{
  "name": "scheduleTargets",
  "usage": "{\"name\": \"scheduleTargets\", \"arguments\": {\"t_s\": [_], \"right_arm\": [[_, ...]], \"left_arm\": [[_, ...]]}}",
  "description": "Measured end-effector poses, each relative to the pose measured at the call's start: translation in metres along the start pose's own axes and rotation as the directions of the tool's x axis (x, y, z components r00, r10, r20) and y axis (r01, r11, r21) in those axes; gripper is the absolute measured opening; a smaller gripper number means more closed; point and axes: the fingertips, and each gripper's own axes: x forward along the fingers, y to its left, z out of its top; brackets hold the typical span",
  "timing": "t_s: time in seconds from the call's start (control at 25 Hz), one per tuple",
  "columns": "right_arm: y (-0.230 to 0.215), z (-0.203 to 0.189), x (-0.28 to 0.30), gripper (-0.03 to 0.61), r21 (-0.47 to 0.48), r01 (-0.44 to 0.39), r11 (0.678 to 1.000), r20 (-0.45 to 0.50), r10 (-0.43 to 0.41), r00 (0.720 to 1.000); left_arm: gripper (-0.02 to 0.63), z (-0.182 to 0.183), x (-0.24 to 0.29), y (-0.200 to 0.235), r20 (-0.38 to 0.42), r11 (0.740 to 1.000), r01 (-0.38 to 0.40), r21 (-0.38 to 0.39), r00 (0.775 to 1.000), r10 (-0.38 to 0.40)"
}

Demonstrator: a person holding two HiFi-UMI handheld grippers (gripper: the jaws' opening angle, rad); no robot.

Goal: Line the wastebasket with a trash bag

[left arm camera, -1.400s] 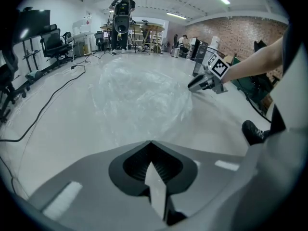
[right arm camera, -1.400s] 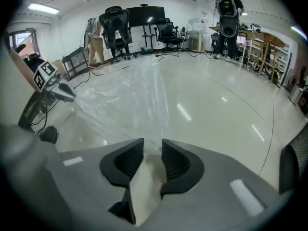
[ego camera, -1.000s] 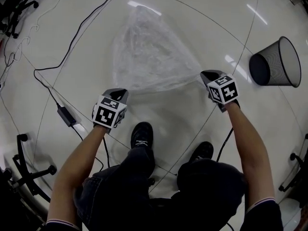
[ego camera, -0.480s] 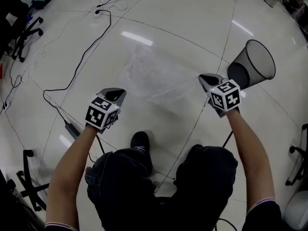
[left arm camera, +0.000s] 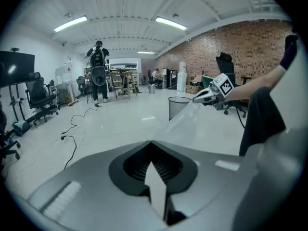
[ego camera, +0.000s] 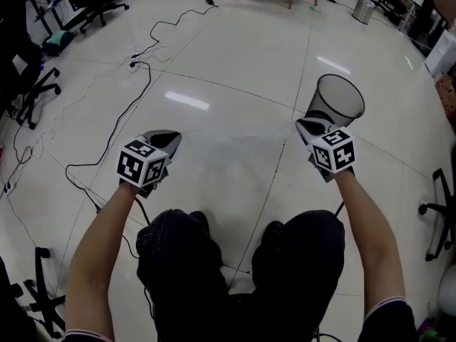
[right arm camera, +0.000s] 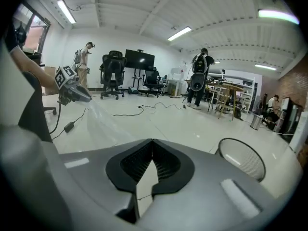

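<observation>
- Both arms reach out in front with bare forearms, well apart and at about the same height, and each hand holds a gripper.
- The left gripper (ego camera: 169, 137) sits ahead of the left forearm (ego camera: 107, 241). Its nose points forward and a bit down and angles slightly inward, and its marker cube (ego camera: 142, 166) faces up.
- Its jaws are pinched together, with just a thin sheet of the clear trash bag (left arm camera: 187, 121) caught between them.
- The right gripper (ego camera: 306, 125) mirrors that ahead of the right forearm (ego camera: 367, 223), with its nose forward, slightly down and angled inward.
- Its jaws are closed too, clamping another bit of that film.
</observation>
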Motion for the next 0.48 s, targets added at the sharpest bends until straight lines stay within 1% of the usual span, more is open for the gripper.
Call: {"name": "scheduleTargets", "arguments": {"t_s": [0.2,0.32,0.48], "right_arm": [[-0.031,0.009,-0.07,0.003,0.009,0.105,0.994,0.045,-0.106,0.993],[-0.052,0.007,-0.113,0.003,0.035,0.172,0.985,0.067,-0.174,0.983],[-0.078,0.004,-0.164,0.003,0.079,0.255,0.964,0.094,-0.262,0.96]], "left_arm": [[0.012,0.063,-0.001,-0.036,0.068,0.997,0.055,0.061,0.996,-0.059],[0.012,0.094,0.002,-0.068,0.081,0.989,0.098,0.112,0.991,-0.107],[0.014,0.134,0.005,-0.107,0.084,0.971,0.149,0.185,0.982,-0.167]]}}
